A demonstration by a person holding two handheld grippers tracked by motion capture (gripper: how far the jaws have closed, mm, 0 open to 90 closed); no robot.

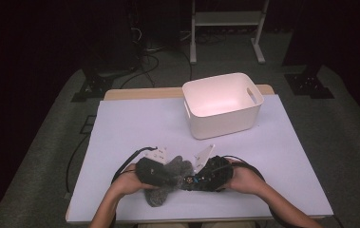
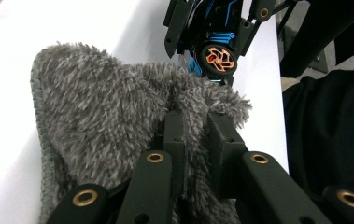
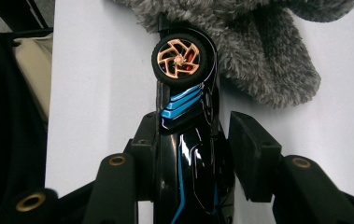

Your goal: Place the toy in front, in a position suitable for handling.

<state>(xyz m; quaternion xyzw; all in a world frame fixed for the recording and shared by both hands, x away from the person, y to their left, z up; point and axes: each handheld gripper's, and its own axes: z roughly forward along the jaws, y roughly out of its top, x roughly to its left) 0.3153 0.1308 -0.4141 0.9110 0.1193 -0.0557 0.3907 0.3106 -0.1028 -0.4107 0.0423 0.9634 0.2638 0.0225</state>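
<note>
**Cloth pinched in your left gripper, toy car between the jaws of your right**

You held your left gripper (image 2: 191, 126) clamped on a fold of the grey fluffy cloth (image 2: 104, 116). In the left gripper view the two black jaws stood close together with the pile of the cloth squeezed between them. The rest of the cloth spread away to the left of the jaws and lay on the white table (image 2: 6, 56).

You held your right gripper (image 3: 193, 154) around the black toy car (image 3: 188, 154) with blue stripes. In the right gripper view the car's body sat between the two jaws. The left jaw lay against the body. A narrow gap showed between the right jaw and the body, so the grip was loose at best. The car's front wheel (image 3: 179, 58), with its copper-coloured rim, pointed away from the gripper and touched the edge of the cloth.

In the high view both hands worked at the near edge of the table, with the cloth (image 1: 165, 178) between the two grippers and the car (image 1: 211, 173) just to its right. The white bin (image 1: 222, 102) stood well apart from them, toward the far side of the table.
</note>
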